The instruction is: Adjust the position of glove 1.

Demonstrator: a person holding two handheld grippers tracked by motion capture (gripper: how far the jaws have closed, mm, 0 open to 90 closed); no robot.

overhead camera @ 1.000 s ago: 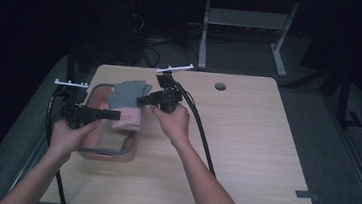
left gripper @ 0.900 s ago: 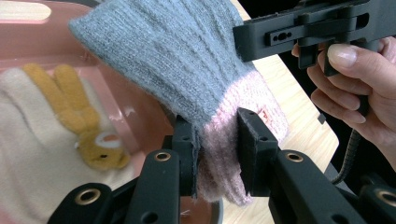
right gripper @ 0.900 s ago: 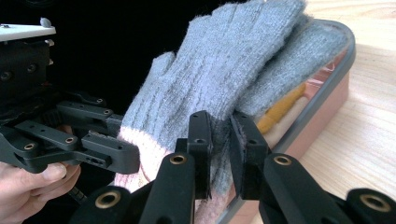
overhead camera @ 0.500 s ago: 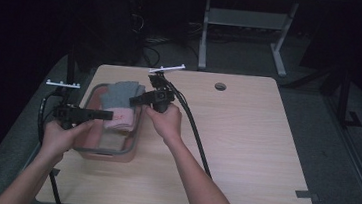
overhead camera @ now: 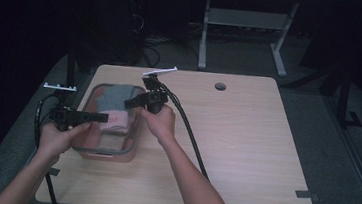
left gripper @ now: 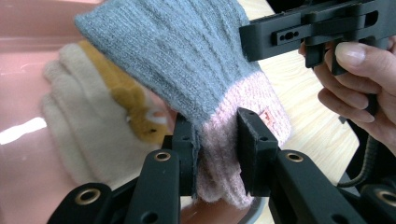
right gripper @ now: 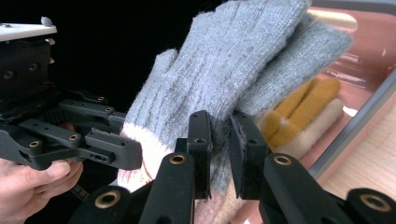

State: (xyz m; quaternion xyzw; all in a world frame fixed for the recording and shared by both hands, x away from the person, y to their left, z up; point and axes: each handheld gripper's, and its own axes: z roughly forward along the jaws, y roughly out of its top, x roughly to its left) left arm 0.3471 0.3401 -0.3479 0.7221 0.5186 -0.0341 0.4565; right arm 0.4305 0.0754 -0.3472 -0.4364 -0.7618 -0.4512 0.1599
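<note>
The grey glove (left gripper: 187, 60) with its pink cuff hung over the pink clear-walled bin (overhead camera: 129, 150) at the left of the tabletop (overhead camera: 246, 138), held between both of your grippers. Your left gripper (left gripper: 217, 154) was clamped on the pink cuff, its jaws pinching the knit from either side. Your right gripper (right gripper: 219, 149) was closed on the grey part of the same glove, just beside the cuff. Below it, a cream and mustard glove (left gripper: 93, 121) lay inside the bin.
</note>
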